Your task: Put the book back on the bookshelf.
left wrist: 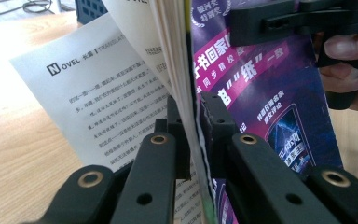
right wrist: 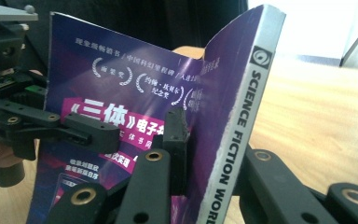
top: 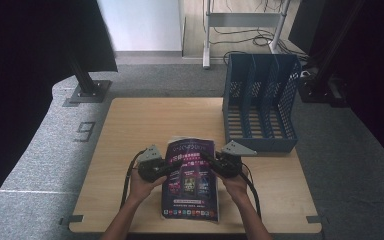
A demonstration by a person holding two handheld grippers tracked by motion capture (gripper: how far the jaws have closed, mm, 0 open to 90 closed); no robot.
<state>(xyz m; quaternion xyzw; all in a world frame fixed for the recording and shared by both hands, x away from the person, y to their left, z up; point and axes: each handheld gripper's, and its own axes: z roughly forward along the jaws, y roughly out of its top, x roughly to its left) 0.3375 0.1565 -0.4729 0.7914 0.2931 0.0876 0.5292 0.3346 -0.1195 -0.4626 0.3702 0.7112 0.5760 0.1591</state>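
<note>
A magazine with a purple cover (top: 191, 180) is held between both grippers above the near middle of the wooden table (top: 130, 125). My left gripper (top: 172, 166) is shut on its open page edge; in the left gripper view the jaws (left wrist: 192, 112) pinch the cover and a wad of pages, while a white printed page (left wrist: 107, 102) sags to the left. My right gripper (top: 209, 162) is shut on the spine side; in the right gripper view its jaws (right wrist: 205, 135) clamp beside the grey spine (right wrist: 242, 121). The cover (right wrist: 121, 84) bows between them.
A blue-grey file rack (top: 260, 102) with three slots stands at the table's far right corner. Black stand bases sit on the grey carpet at the far left (top: 87, 90) and far right. Cables trail from both grippers toward the person's forearms.
</note>
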